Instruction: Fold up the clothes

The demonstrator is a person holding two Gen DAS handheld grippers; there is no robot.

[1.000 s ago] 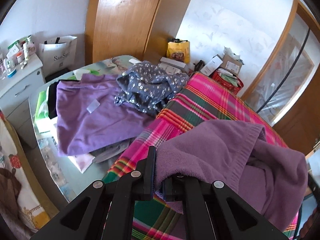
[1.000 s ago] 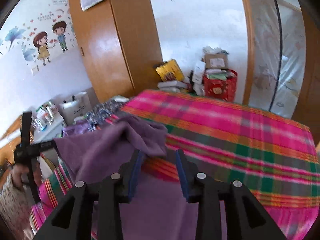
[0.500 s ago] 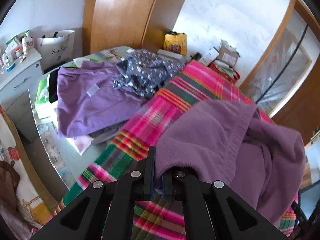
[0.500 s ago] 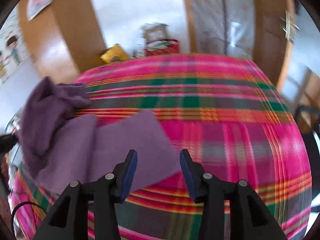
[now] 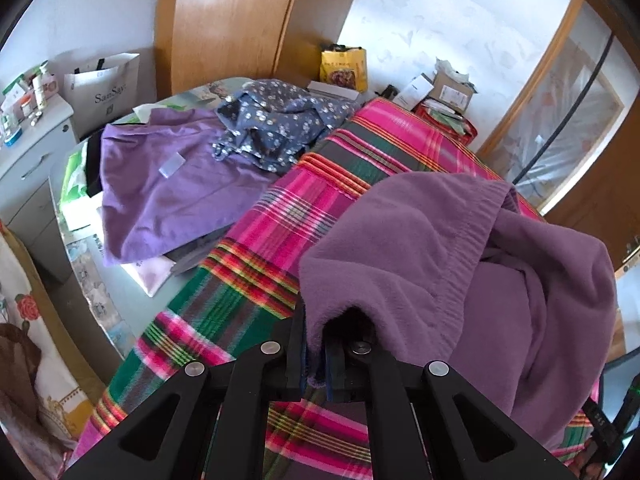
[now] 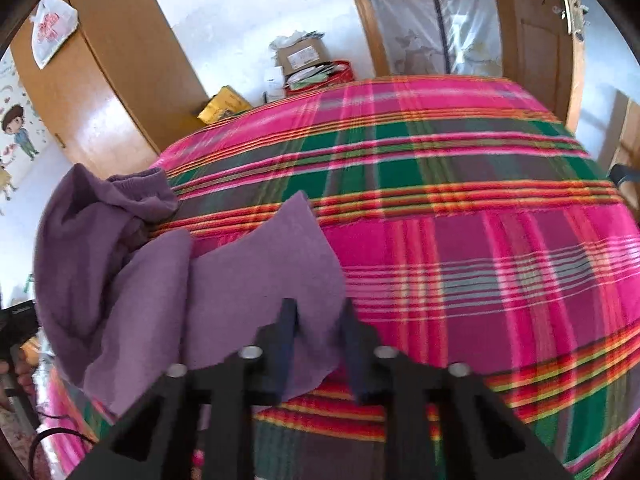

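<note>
A bed covered by a bright pink, green and orange plaid blanket [image 6: 460, 208] fills both wrist views. A soft purple fleece garment [image 5: 420, 248] lies on the near left part of the blanket, partly lifted.

The left gripper [image 5: 316, 356] has its two black fingers pressed together on an edge of the garment. The cloth rises from that pinch and drapes in thick folds to the right, with a ribbed band showing along its top.

The right gripper [image 6: 316, 336] points down at the near corner of the same garment [image 6: 256, 280], which lies flat here on the blanket. Its fingers have just been closing, and the corner of the cloth sits between them. A narrow gap is still visible, and the blur makes it impossible to tell whether the pads are pressing on the fabric.

Farther left on the bed, in the left view, a lilac shirt [image 5: 172, 184] lies spread out, with a crumpled blue flowered garment [image 5: 276, 128] beside it. A wooden wardrobe [image 5: 228, 20] stands against the far wall, a white paper bag [image 5: 106, 88] at its left.
</note>
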